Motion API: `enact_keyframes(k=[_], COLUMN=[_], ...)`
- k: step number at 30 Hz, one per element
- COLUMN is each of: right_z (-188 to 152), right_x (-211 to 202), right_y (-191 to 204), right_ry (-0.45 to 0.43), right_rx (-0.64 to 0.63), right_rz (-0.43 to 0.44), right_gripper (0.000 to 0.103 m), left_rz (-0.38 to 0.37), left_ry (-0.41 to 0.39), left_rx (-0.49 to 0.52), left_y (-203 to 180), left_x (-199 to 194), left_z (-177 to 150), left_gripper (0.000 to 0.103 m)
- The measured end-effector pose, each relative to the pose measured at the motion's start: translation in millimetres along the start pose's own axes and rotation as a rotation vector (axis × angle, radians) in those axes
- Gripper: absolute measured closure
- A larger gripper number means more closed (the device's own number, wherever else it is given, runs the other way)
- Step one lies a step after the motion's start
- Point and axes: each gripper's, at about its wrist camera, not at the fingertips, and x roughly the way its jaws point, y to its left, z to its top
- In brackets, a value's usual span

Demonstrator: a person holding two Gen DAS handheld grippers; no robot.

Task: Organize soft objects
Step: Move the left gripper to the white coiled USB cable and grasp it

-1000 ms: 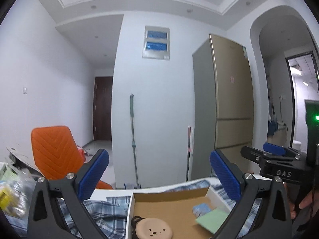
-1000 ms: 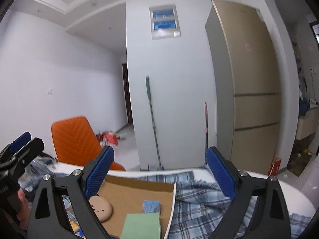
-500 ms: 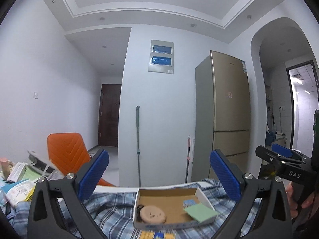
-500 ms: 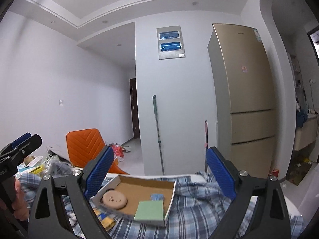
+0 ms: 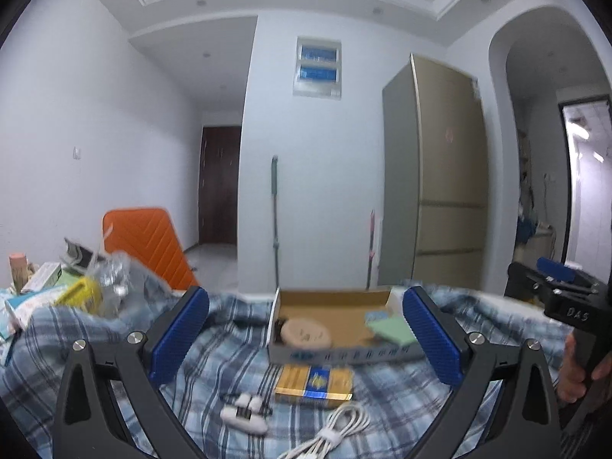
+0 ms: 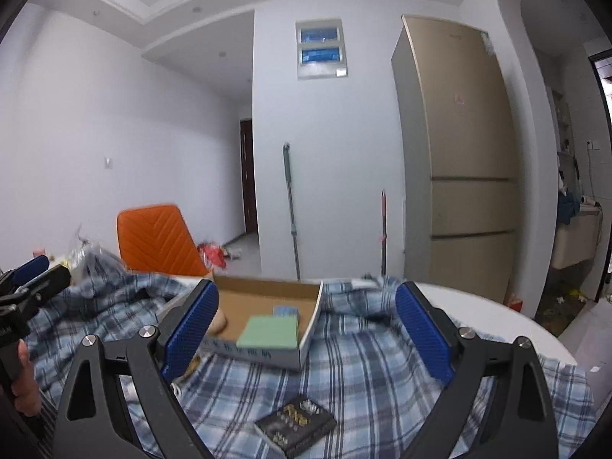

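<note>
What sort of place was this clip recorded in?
Most likely a lived-in apartment, in a dining or kitchen-side area: a tall refrigerator, a mop leaning on the wall, and a table under a plaid cloth.

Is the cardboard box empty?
No, the cardboard box holds a green pad, a small blue thing and a round tan thing.

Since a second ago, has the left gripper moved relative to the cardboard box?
Yes. The left gripper has backed away from the cardboard box, which now looks smaller, with plaid cloth exposed before it.
</note>
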Motion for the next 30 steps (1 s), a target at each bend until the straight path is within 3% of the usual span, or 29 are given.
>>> enact_keyframes(k=[12, 15, 23, 26, 30], right_z=[2, 2, 2, 3, 8], right_x=[2, 4, 9, 12, 28], right_y=[-4, -4, 2, 3, 1], right_ry=[0.02, 0.028, 0.062, 0.086, 0.208], right_rx=[0.009, 0.009, -0.019, -0.028, -0.029], right_rz=[0.014, 0.017, 0.021, 0.024, 0.05], right_gripper=[0.01, 0.01, 0.01, 0.01, 0.011], left_rz=[-0.039, -0.09, -0.187, -0.162, -0.168], left_ry=[0.065, 0.182, 0.592, 0.682, 0.739], left_rx=[-0.003, -0.006, 0.029, 0.065, 0.078], left_y=[3, 7, 11, 7, 5], left_x=[12, 24, 75, 87, 96], left_z=[2, 7, -15, -33, -50], left_gripper=[0.0, 0.001, 0.035, 0.047, 0.049])
